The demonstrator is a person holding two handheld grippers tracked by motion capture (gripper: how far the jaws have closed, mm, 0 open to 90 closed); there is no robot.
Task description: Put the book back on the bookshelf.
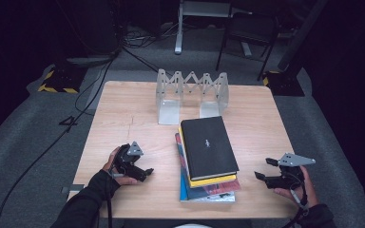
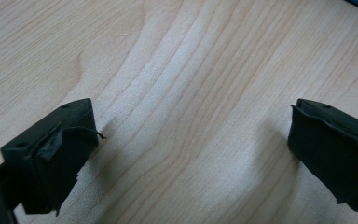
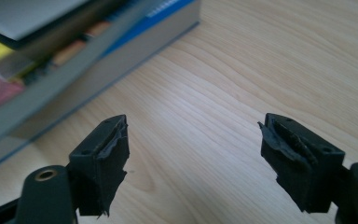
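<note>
Black rubber pads (image 3: 103,154) on my right gripper (image 3: 193,161) stand spread with bare wood between them, and the stack of books (image 3: 51,56) lies just ahead and to the side of them in the right gripper view, not yet touched. That stack sits at the middle of the wooden table (image 1: 123,114), nearer my edge, with the black hardcover (image 1: 208,146) on top, a yellow book (image 1: 214,180) under it, and a reddish one and a blue-edged one at the bottom. My left gripper (image 2: 191,149) rests on the wood to the left of the stack, its jaws spread wide and holding nothing. I judge the step in hand to be the approach to the top book: to do it well I should bring the right gripper level with the black cover's edge, keep the jaws wide enough to take its thickness alone, and steady the lower books with the left so they do not slide. Beyond the stack stands the clear folding book rack (image 1: 192,95), empty, near the far edge. From the high view I get the rack and both hands at once; the right gripper view alone gives the layered edges of the books close up, and the left gripper view gives wood grain between its pads (image 2: 56,158).
</note>
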